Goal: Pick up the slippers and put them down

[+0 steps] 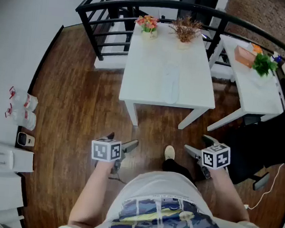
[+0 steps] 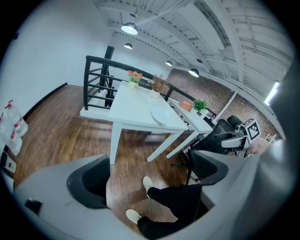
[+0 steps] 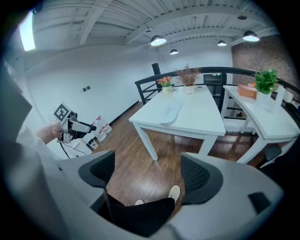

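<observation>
While the person stands on the wooden floor (image 1: 72, 103) just short of the white worktop (image 1: 146, 81), both tools hang low and tilted downward, probably because no reach has begun. The left gripper (image 1: 122, 140) and right gripper (image 1: 199, 145) sit well apart from the worktop. Their fingers (image 2: 91, 180) are spread wide, with only floor and the person's feet showing between them. The white slippers (image 1: 171, 83) lie flat near the worktop's middle. Their long axis runs from the near edge toward the flower pot (image 1: 148, 24); which end is the toe I cannot tell.
</observation>
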